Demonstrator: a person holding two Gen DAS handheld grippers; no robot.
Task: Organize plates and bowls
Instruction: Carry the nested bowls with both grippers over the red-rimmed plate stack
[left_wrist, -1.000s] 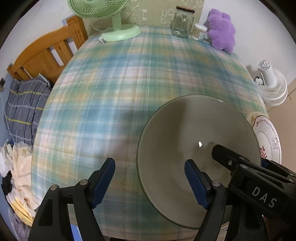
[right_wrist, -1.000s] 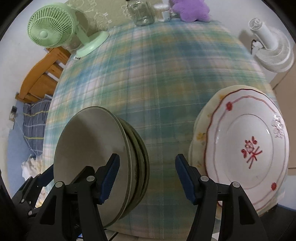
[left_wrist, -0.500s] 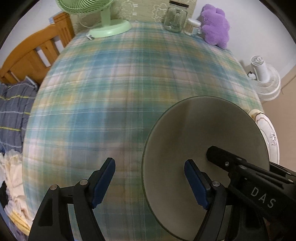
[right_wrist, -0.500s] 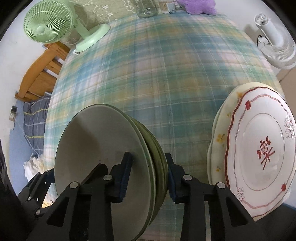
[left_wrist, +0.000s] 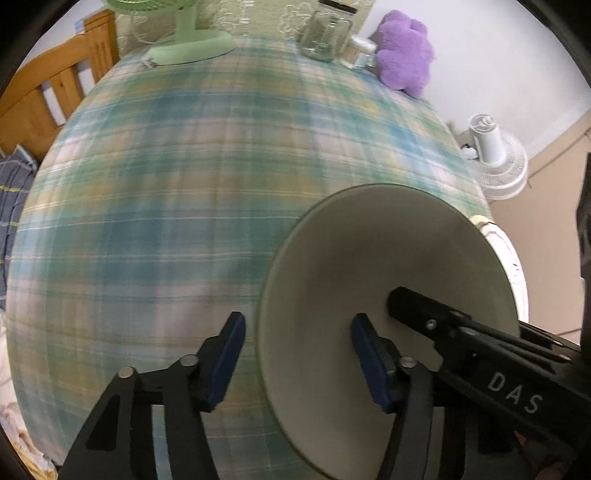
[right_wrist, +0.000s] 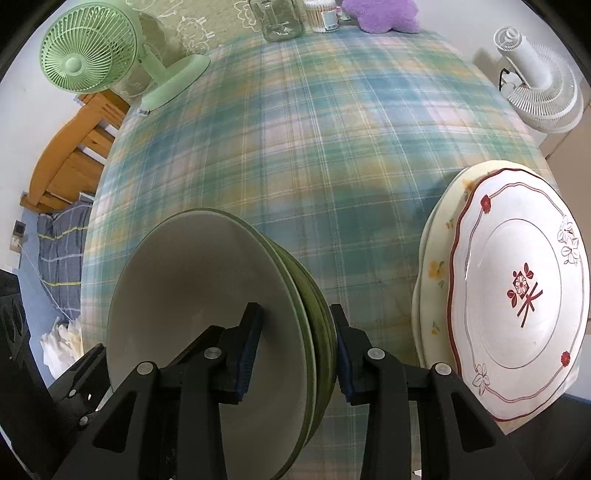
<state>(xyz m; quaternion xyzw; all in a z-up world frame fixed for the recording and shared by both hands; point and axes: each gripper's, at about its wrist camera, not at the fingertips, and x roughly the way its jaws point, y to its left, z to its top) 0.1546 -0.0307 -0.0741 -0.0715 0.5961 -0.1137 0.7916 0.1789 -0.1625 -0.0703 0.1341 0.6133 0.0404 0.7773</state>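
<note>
Bowl stack (right_wrist: 207, 295) pinched at its right rim by my right gripper (right_wrist: 295, 347), left gripper (left_wrist: 295, 363) closing around the left rim so I can lift it evenly

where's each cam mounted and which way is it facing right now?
Left wrist: rides the left tongs, aimed steeply down at the plaid table; its blue pads straddle the left rim of the stacked bowls, jaws closing; right tongs intrude at right.
Right wrist: rides the right tongs, also steeply down; pads clamp the stack's right rim; plates at right; left tongs at lower left.
Shared: bowls, table, green fan, jar, purple plush.
</note>
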